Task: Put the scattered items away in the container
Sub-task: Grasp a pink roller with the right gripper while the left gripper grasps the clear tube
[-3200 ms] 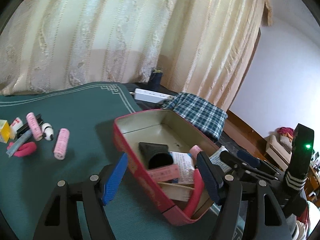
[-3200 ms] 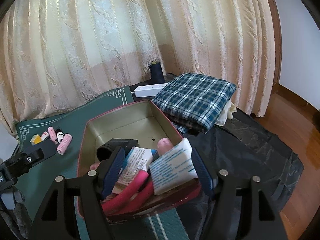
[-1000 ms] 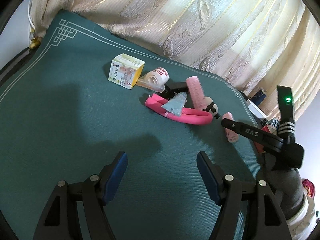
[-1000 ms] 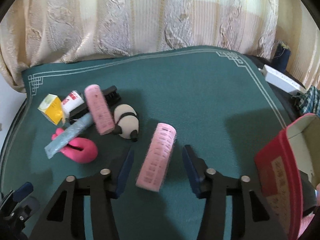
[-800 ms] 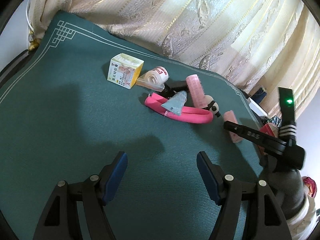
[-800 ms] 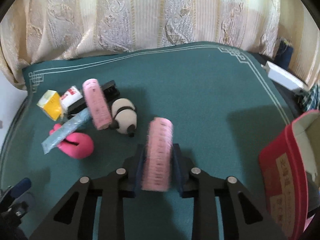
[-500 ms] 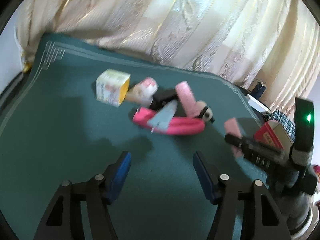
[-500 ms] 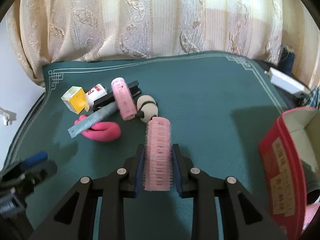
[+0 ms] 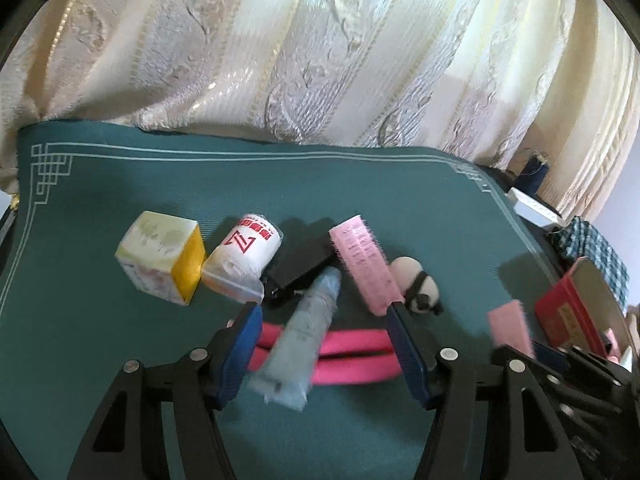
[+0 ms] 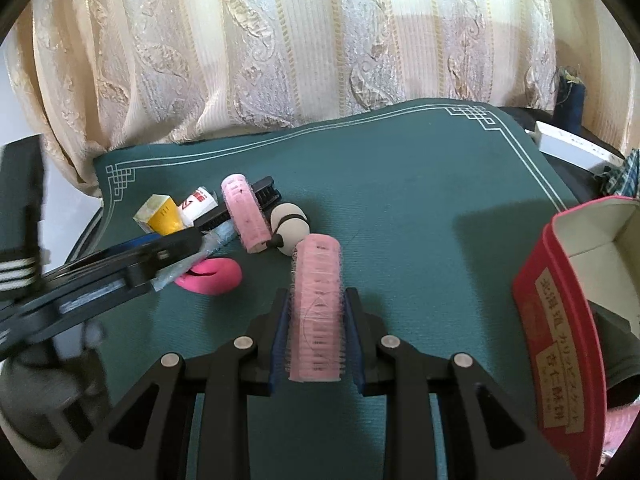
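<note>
My right gripper is shut on a pink hair roller, held lengthwise above the green mat. The red tin stands open at the right. My left gripper is open over the pile, with a pale blue tube and a bent pink foam rod lying between its fingers; the pads press on neither. Behind them lie a yellow-white box, a white roll with red print, a black comb, a second pink roller and a small panda toy.
A cream curtain hangs right behind the mat. Past the mat's far right corner sit a white power strip, a dark thread spool and a folded plaid cloth. The red tin holds several items.
My right gripper closed on the pink roller and drew it back from the pile. My left gripper swung in over the pile, so the tube and pink rod now lie between its fingers.
</note>
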The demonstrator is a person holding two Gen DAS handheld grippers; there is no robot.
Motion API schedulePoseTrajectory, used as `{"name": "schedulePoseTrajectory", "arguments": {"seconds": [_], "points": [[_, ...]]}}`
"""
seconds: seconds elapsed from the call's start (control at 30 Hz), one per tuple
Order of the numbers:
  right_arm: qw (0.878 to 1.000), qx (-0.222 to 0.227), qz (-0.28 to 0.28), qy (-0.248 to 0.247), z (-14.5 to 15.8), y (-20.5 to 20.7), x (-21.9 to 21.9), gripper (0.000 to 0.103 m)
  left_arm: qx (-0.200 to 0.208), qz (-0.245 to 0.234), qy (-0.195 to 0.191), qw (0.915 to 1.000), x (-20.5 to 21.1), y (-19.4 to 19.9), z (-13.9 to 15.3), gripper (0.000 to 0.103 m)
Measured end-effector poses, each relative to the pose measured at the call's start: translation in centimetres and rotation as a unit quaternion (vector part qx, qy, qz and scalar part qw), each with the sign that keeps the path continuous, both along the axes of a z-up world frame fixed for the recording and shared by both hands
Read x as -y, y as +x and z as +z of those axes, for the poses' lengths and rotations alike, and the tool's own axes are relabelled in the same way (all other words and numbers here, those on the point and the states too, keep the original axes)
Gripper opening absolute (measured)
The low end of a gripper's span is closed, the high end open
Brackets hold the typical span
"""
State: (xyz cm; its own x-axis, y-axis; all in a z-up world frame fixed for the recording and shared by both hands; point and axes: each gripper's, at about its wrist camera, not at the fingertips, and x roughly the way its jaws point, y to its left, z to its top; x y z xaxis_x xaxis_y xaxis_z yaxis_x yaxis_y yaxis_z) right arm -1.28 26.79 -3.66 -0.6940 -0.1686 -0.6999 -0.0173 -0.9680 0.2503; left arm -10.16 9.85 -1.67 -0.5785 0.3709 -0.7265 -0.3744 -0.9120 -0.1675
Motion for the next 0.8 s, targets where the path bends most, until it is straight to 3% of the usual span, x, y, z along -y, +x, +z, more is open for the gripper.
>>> {"name": "schedulePoseTrajectory", "arguments": {"seconds": [0.13,0.2,0.27,0.37,0.57,0.8], "points": [[1.000,0.001,-0.002,-0.006,0.1,-0.1,-0.3,0.029,0.015,-0.010,-0.011,0.9998,-0.8,-1.3,-1.2,0.066],[1.000,0.002,-0.005,-0.009,0.1,-0.1,-0.5,0.029,0.021,-0.017,-0.016,0.9995,-1.3,-1.7,-1.8,0.044],[1.000,0.001,-0.005,-0.009,0.2,-0.1,-0.6,0.029,0.028,-0.020,-0.020,0.9992,-1.7,-2.2,-2.4,0.030],[1.000,-0.001,-0.003,-0.006,0.2,-0.1,-0.4,0.029,0.021,-0.024,-0.023,0.9992,-2.0,-2.0,-2.7,0.025],[1.000,-0.003,-0.006,-0.004,0.4,-0.1,-0.5,0.029,0.022,-0.015,-0.008,0.9996,-0.8,0.5,-2.1,0.024],[1.000,-0.016,-0.001,0.001,0.8,0.1,-0.1,0.029,0.002,0.008,0.027,0.9996,3.6,6.6,0.3,0.024]]}}
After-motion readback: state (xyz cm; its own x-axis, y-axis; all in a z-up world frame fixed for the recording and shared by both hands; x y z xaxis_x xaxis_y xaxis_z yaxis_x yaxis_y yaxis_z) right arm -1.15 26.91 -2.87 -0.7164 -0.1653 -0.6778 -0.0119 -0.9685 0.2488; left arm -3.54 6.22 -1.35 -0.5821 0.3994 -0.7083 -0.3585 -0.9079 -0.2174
